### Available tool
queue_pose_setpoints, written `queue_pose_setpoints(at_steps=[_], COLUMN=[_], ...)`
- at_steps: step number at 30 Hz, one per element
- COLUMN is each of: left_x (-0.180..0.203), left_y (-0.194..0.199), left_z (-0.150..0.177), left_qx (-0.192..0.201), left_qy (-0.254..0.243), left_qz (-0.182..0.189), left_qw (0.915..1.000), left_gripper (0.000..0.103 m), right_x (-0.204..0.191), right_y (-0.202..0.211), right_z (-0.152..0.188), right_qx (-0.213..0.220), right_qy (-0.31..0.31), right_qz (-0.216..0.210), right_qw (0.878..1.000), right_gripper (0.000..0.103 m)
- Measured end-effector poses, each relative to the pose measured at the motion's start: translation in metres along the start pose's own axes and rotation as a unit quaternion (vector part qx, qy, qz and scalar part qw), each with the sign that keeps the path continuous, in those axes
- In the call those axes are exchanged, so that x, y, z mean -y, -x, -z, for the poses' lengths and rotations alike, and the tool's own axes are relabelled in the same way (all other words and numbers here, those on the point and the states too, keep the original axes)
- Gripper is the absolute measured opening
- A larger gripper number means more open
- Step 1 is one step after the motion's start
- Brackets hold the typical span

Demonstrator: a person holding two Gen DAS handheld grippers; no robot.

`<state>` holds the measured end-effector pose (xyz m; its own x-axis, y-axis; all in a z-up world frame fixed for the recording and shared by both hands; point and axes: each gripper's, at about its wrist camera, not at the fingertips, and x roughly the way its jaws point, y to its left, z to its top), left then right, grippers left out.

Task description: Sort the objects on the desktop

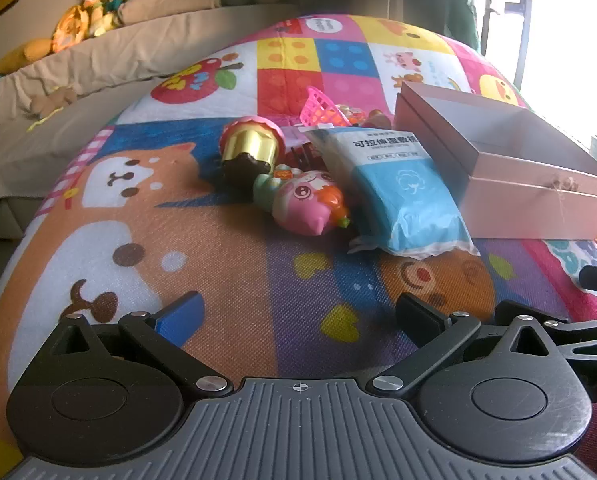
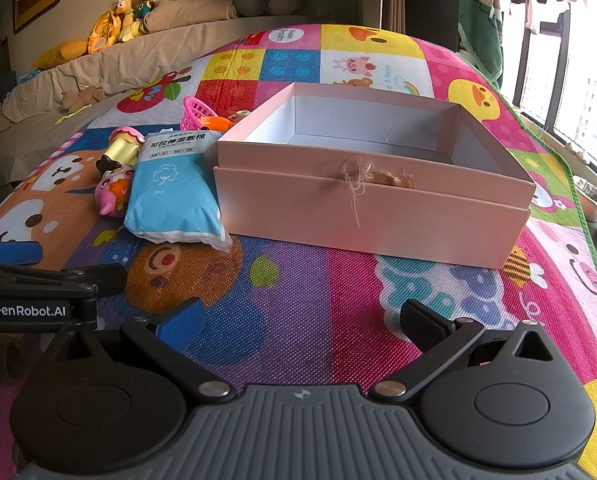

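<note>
An open pink box with a twine bow stands on the colourful play mat; it also shows at the right of the left wrist view. Left of it lies a blue and white cotton pad pack, a pink cartoon toy, a gold and pink bottle and a pink toy basket. My left gripper is open and empty, short of the pile. My right gripper is open and empty in front of the box.
The play mat covers the floor. A beige sofa with plush toys runs along the left and back. A window and plant pots are at the right. The left gripper's body shows at the left of the right wrist view.
</note>
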<state>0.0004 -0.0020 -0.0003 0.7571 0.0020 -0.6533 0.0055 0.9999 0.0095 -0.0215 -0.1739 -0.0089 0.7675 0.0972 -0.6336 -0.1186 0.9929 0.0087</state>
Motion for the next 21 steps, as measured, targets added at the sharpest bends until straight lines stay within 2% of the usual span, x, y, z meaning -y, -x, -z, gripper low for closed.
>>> queue_pose_setpoints(at_steps=[7, 13, 21], left_x=[-0.0002, -0.0010, -0.0007], left_y=[-0.0008, -0.0011, -0.0011], left_z=[-0.0006, -0.0004, -0.0005], left_qx=[0.000, 0.001, 0.001], left_qy=[0.001, 0.000, 0.001], left_qz=[0.000, 0.001, 0.001], left_qw=[1.0000, 1.0000, 1.0000], left_gripper=[0.103, 0.103, 0.103], right_x=[-0.0004, 0.0001, -0.0027], right_y=[-0.0008, -0.0037, -0.0017], right_z=[0.0008, -0.0065, -0.0020], right_qx=[-0.001, -0.019, -0.009], right_qy=[-0.001, 0.001, -0.007], right_qz=[0.000, 0.002, 0.002], right_qw=[1.000, 1.000, 1.000], right_gripper=[0.103, 0.103, 0.103])
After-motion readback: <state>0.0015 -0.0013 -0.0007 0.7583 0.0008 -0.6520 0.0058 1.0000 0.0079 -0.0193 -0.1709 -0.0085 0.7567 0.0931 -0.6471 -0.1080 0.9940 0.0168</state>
